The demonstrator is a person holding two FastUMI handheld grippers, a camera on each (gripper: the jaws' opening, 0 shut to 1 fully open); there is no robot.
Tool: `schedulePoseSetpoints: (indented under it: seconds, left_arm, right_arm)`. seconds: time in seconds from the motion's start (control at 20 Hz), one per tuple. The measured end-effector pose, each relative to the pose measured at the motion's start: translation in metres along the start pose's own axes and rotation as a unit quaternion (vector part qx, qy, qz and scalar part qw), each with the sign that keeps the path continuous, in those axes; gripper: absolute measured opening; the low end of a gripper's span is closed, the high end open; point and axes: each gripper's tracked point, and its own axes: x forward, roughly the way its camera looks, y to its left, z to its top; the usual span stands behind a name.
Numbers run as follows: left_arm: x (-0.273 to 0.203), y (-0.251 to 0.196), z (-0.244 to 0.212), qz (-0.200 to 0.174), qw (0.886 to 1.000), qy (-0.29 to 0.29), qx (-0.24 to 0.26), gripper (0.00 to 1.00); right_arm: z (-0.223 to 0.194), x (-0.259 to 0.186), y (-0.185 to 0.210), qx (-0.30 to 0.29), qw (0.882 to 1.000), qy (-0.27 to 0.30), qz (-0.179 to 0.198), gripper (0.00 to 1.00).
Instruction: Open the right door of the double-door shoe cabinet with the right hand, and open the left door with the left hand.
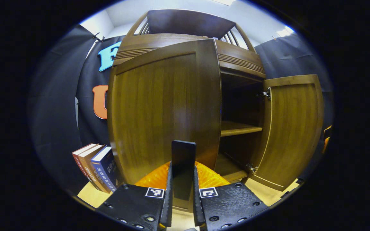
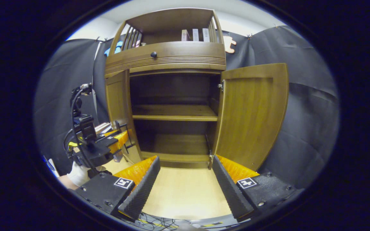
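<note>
Opening the left door: the left claw (image 1: 183, 179) is pinched on a dark handle (image 1: 183, 154) at the edge of the left door (image 1: 162, 109), so pulling the claw swings the door.
Left claw: narrow, both fingers (image 1: 169, 189) pressing the handle between them.
Left door: partly open, swung out toward the camera in the left gripper view; in the right gripper view it (image 2: 118, 106) stands out at an angle from the cabinet (image 2: 169, 57).
Why held low: the handle sits near the bottom of the door's free edge, so the claw grips there, where a pull turns the door most easily.
Right door: wide open (image 2: 251, 115), swung out to the side on its hinges (image 2: 220, 86); this half of the job looks done.
Right claw: wide and holding nothing (image 2: 185, 179), back from the cabinet, so it stays out of the way.
Left hand pose: seen from the right gripper view, the left tool (image 2: 92, 141) points at the door edge, with a hand in a white glove (image 2: 77, 175) under it.
Inside: a shelf (image 2: 175, 114) with nothing on it that can be made out.
Books: a few (image 1: 95, 166) stand on the tabletop (image 2: 181, 192) just beside the left door; a wider swing might bump them.
Left to do: it looks like the left door needs pulling farther.
</note>
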Motion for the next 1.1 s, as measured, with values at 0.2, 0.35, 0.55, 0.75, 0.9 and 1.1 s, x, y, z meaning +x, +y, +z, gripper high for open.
schedulePoseSetpoints:
  seconds: [0.2, 0.35, 0.55, 0.75, 0.9, 1.1]
  left_arm:
    - [-0.021, 0.013, -0.001, 0.006, 1.000, 0.002, 0.000, 0.25]
    - [-0.037, 0.026, -0.003, 0.018, 1.000, 0.004, -0.006, 0.25]
    - [-0.056, 0.044, -0.005, 0.023, 1.000, 0.002, -0.011, 0.25]
    - [-0.062, 0.062, -0.008, 0.036, 0.999, 0.006, -0.004, 0.25]
    - [-0.078, 0.073, -0.007, 0.045, 0.999, 0.007, 0.000, 0.12]
    - [-0.090, 0.094, -0.008, 0.055, 0.998, 0.008, -0.003, 0.12]
  right_arm:
    - [-0.004, -0.006, 0.007, 0.003, 1.000, 0.002, 0.004, 1.00]
    - [-0.007, -0.010, 0.015, 0.003, 1.000, 0.003, 0.010, 1.00]
    - [-0.009, -0.015, 0.025, -0.001, 1.000, 0.004, 0.018, 1.00]
    - [-0.014, -0.019, 0.037, -0.005, 1.000, 0.008, 0.030, 1.00]
    - [-0.017, -0.020, 0.045, -0.005, 0.999, 0.011, 0.037, 1.00]
    - [-0.023, -0.023, 0.055, -0.003, 0.999, 0.016, 0.047, 1.00]
